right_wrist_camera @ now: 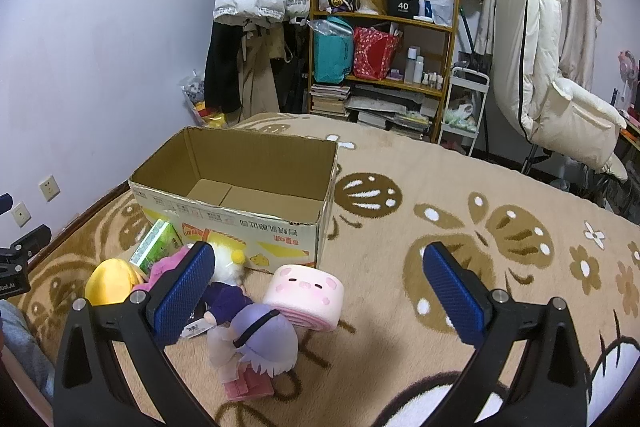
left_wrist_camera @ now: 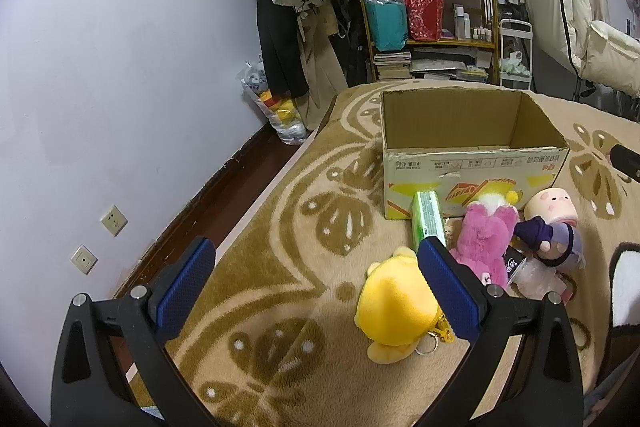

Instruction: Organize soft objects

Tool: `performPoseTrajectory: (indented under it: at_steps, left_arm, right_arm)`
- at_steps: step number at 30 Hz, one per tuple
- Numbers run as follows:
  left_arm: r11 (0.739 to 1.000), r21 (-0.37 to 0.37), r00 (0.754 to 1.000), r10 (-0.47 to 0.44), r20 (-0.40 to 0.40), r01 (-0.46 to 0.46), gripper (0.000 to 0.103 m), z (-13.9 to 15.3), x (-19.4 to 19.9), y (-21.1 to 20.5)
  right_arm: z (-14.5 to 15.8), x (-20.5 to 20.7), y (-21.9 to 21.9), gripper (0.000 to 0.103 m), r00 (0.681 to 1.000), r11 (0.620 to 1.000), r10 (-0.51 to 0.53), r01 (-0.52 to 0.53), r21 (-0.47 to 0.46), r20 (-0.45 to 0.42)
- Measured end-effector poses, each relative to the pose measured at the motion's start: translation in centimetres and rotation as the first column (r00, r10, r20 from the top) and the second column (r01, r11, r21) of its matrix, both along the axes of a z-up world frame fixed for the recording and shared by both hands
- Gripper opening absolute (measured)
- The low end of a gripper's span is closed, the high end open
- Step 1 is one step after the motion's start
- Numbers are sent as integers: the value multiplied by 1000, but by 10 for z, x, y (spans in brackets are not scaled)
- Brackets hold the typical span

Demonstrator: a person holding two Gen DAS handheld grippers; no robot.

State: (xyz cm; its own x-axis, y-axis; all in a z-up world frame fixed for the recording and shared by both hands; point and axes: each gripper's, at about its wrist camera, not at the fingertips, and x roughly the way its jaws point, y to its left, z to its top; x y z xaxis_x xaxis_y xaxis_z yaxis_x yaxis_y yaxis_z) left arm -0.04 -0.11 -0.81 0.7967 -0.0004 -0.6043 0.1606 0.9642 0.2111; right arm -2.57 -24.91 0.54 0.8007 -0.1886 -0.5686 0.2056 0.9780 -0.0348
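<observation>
Both my grippers, left (left_wrist_camera: 316,267) and right (right_wrist_camera: 320,273), gape wide and empty. The yellow plush (left_wrist_camera: 396,311) lies on the blanket (left_wrist_camera: 280,227) before the empty cardboard box (left_wrist_camera: 472,163); it looks light and squashy, so I'd pinch its round body.
</observation>
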Motion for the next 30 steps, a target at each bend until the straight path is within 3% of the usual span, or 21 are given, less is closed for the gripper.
performPoseTrajectory:
  at_steps: [14, 21, 30]
  left_arm:
    - [1000, -3, 990, -19, -139, 19, 101, -22, 24, -8]
    - [1000, -17, 965, -28, -263, 24, 101, -47, 48, -14]
    - [999, -25, 931, -53, -362, 47, 100, -67, 65, -22]
  right_arm:
    - [-20, 36, -13, 103, 994, 998, -6, 14, 63, -112]
    - [-41, 58, -21, 103, 981, 991, -4, 30, 133, -192]
    - [-66, 77, -28, 103, 962, 982, -9, 60, 177, -271]
